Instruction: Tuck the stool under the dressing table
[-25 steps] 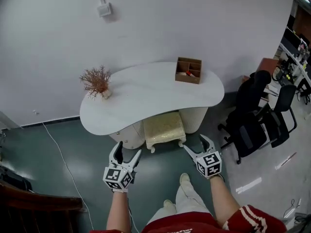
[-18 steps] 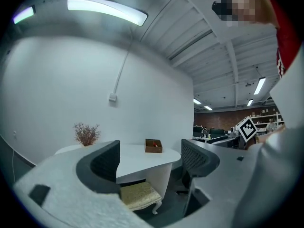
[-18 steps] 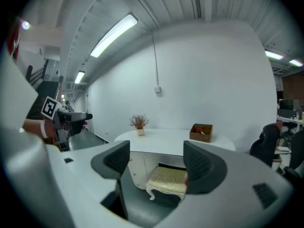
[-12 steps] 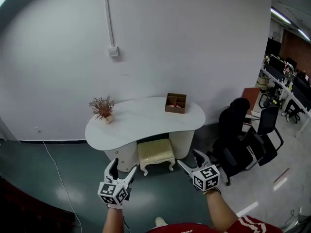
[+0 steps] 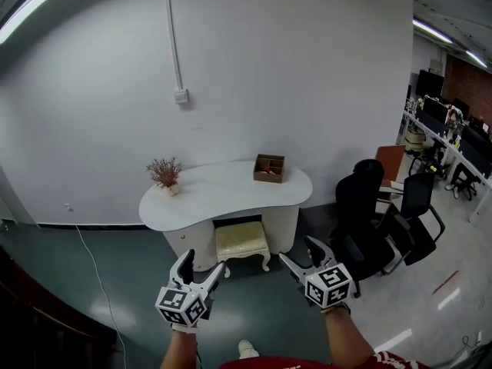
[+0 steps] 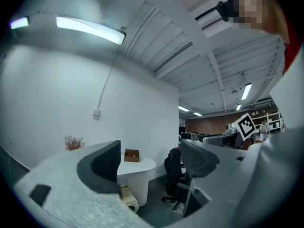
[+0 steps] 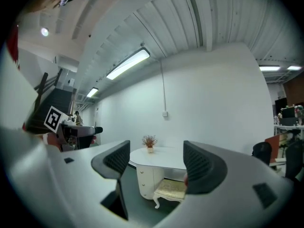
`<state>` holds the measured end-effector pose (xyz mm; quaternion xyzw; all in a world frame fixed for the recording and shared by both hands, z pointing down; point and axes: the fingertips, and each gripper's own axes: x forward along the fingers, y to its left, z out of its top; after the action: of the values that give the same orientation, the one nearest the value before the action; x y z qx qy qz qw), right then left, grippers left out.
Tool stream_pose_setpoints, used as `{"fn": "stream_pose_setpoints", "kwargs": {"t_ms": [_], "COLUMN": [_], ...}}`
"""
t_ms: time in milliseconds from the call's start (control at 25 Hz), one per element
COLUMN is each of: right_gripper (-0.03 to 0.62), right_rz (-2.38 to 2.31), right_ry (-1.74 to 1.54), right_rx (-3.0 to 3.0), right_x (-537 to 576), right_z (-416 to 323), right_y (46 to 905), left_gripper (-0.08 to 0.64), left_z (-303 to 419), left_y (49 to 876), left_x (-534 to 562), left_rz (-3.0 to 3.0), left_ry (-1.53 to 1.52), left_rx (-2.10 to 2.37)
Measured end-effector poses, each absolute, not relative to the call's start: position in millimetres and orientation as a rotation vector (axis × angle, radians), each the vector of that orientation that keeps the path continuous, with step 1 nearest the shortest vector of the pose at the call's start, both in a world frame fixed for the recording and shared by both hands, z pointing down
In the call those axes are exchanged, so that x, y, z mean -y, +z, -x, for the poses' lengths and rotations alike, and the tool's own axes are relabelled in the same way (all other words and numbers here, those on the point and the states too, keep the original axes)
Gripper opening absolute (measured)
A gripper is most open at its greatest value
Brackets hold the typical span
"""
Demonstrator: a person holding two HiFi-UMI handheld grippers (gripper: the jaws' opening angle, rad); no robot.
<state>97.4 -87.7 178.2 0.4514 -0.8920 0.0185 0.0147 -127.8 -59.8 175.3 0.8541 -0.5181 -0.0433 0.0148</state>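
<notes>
The white kidney-shaped dressing table [image 5: 223,197] stands against the wall. The cream cushioned stool [image 5: 241,242] sits in its kneehole, with the front part and its white legs showing out in front. My left gripper [image 5: 203,264] and right gripper [image 5: 298,252] hover well short of the stool, one on each side, both open and empty. In the left gripper view the left gripper [image 6: 152,163] frames the table [image 6: 140,166] and stool [image 6: 127,196] far off. In the right gripper view the right gripper [image 7: 156,167] frames the table [image 7: 161,156] and stool [image 7: 170,189].
On the tabletop stand a wooden organiser box [image 5: 269,167] and a dried plant [image 5: 165,173]. Black office chairs [image 5: 384,214] crowd the floor right of the table. A white cable [image 5: 88,260] trails over the green floor at the left. More desks fill the far right.
Both grippers have risen and drawn back from the stool, still open. The head view has lifted too, so table and stool look smaller and farther. The stool has not moved.
</notes>
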Motion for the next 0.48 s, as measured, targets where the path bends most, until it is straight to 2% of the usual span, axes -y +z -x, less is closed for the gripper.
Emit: {"fn": "stream_pose_setpoints", "kwargs": {"t_ms": [120, 240, 400, 480], "right_gripper": [0.333, 0.283, 0.224, 0.213], "right_rz": [-1.415, -1.358, -1.339, -1.338], "right_ry": [0.047, 0.058, 0.051, 0.032], "right_rx": [2.804, 2.832, 2.834, 2.832], "right_x": [58.6, 33.8, 15.1, 7.9], "right_z": [-111.5, -110.8, -111.4, -112.9], "right_y": [168.1, 168.6, 171.9, 170.8], "left_gripper": [0.383, 0.349, 0.236, 0.213], "left_z": [118.2, 113.7, 108.2, 107.1], "left_y": [172.5, 171.2, 170.3, 171.8], "left_x": [28.4, 2.6, -18.9, -23.8], "left_rz": [-2.629, -2.597, -2.589, -2.588], "left_ry": [-0.097, -0.093, -0.1, -0.078], "left_rx": [1.681, 1.716, 1.713, 1.725]}}
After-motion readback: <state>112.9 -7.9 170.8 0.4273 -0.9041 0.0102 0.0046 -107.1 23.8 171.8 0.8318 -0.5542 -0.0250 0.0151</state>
